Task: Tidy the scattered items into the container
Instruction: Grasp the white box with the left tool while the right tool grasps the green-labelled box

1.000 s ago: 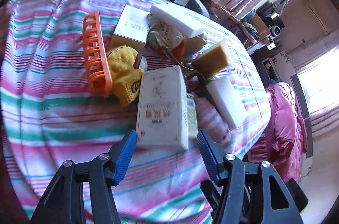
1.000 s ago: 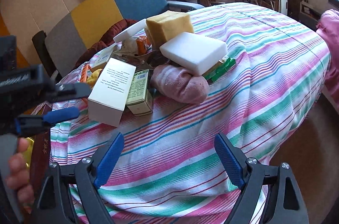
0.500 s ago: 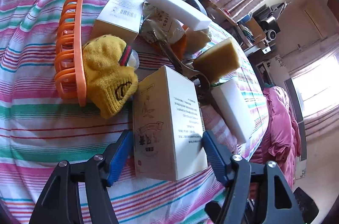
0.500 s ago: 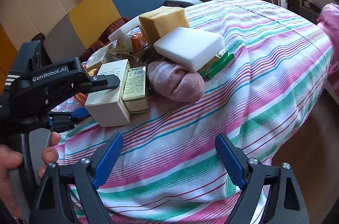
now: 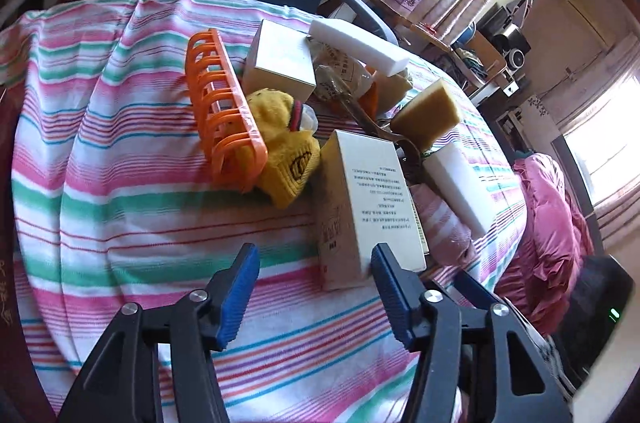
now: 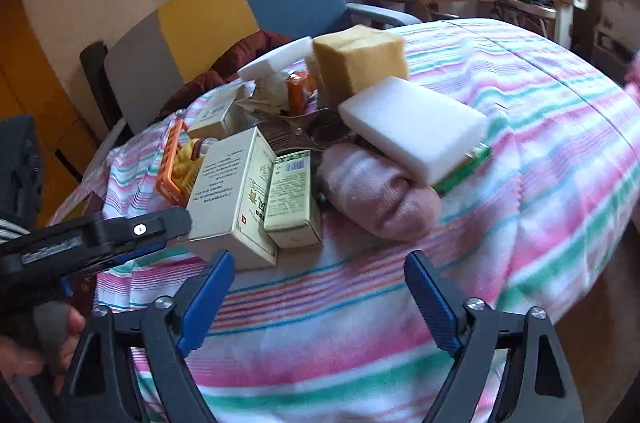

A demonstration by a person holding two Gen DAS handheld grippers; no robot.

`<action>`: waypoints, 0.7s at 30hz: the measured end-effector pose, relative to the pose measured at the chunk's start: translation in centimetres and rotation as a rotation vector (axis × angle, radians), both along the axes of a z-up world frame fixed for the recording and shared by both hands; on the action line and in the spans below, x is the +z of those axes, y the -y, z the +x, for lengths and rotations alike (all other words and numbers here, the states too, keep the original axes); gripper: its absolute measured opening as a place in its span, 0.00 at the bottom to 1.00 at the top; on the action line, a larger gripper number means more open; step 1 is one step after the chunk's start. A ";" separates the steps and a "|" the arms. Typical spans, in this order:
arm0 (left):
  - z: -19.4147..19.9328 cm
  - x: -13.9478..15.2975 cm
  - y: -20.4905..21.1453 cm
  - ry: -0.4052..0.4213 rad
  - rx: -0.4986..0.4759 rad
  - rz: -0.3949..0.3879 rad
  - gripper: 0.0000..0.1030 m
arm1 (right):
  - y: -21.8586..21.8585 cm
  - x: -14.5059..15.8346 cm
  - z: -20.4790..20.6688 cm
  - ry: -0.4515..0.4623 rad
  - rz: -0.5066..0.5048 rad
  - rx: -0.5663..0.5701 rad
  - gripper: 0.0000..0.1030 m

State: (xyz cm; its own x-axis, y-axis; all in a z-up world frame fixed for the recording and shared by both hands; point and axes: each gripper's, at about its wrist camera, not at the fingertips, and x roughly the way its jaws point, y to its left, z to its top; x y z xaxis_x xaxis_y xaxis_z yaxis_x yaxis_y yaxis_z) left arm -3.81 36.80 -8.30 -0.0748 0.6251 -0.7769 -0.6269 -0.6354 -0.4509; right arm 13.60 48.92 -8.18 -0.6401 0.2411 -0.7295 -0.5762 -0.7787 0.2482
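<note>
Fingers of our left gripper (image 5: 314,289) have just been closing yet are standing apart, empty, angling down beside the tall white cardboard box (image 5: 362,199). Our right gripper (image 6: 316,293), jaws likewise narrowing, is gaping over striped cloth (image 6: 540,151). Orange slatted plastic basket (image 5: 222,113) is lying tipped against the yellow knitted hat (image 5: 286,149), beside the pile.

Near striped cloth (image 5: 132,223) bare — cream box (image 5: 360,199) blocks clutter behind.
</note>
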 end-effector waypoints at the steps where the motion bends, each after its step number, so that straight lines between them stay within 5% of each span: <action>1: 0.0 0.2 0.5 -0.001 0.003 0.010 0.54 | -0.3 -0.3 -0.7 0.015 -0.004 0.010 0.68; 7: 1.4 2.3 0.6 -0.066 -0.019 0.069 0.61 | -1.8 -1.9 -2.8 0.009 -0.058 0.033 0.62; 9: 1.6 2.7 -0.5 -0.086 -0.042 0.044 0.61 | -1.9 -2.1 -3.3 -0.013 -0.056 0.038 0.61; 12: 2.0 2.6 -2.9 -0.140 -0.075 -0.050 0.63 | -1.6 -2.4 -4.3 0.017 -0.006 0.048 0.34; 15: 2.1 2.0 -5.0 -0.195 -0.097 -0.152 0.63 | -1.7 -2.4 -3.9 0.014 -0.009 0.040 0.33; 21: 1.7 1.6 -7.3 -0.162 -0.086 -0.180 0.63 | -1.4 -2.5 -1.3 0.001 -0.031 0.018 0.32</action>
State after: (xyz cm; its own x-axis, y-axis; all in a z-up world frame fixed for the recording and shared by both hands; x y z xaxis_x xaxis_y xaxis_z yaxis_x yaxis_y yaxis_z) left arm -2.13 44.06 -6.74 -0.1597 0.4870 -0.8587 -0.7372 -0.6373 -0.2243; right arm 12.33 50.33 -10.66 -0.6434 0.2067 -0.7371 -0.5623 -0.7810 0.2717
